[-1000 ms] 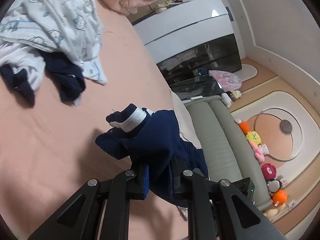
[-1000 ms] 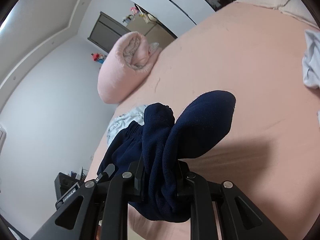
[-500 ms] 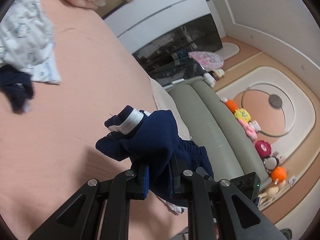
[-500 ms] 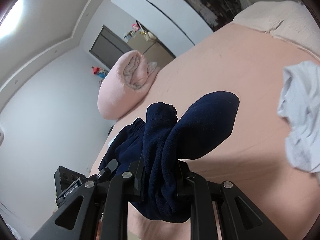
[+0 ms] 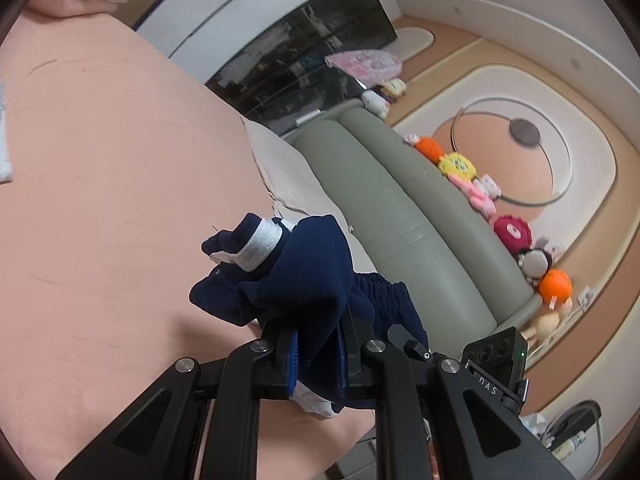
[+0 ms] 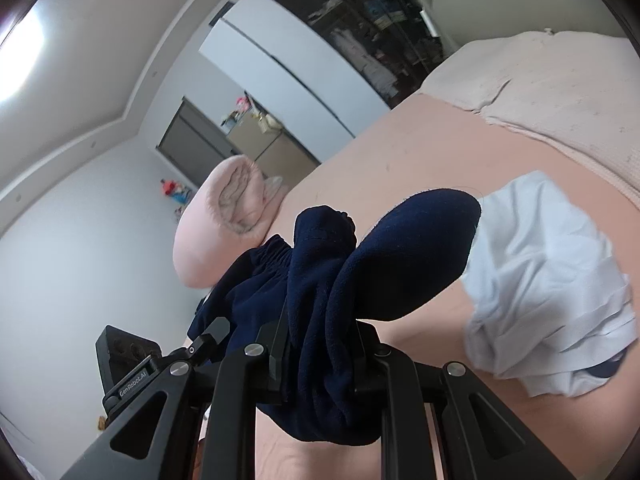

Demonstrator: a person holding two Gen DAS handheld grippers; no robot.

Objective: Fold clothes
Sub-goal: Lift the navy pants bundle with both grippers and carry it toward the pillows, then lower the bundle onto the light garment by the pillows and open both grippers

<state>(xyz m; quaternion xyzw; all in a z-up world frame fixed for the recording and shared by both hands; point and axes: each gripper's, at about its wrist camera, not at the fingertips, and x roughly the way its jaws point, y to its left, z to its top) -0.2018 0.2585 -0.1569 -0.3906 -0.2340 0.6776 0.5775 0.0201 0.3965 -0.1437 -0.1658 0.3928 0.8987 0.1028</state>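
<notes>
Peach bed sheet [image 5: 100, 152] – grey-green headboard [image 5: 404, 216], plush toys [image 5: 460, 166] – mirrored wardrobe [image 5: 304, 56].

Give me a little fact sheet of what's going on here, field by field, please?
Setting: a bed with a peach sheet
Item being handled: navy garment, bunched, with an elastic waistband
Left gripper: shut on the navy garment
Right gripper: shut on the navy garment too
Garment state: not yet folded, stretched between the two grippers
Other laundry: pale blue garment crumpled on the sheet
Nearby: rolled pink blanket; green headboard topped with plush toys
</notes>
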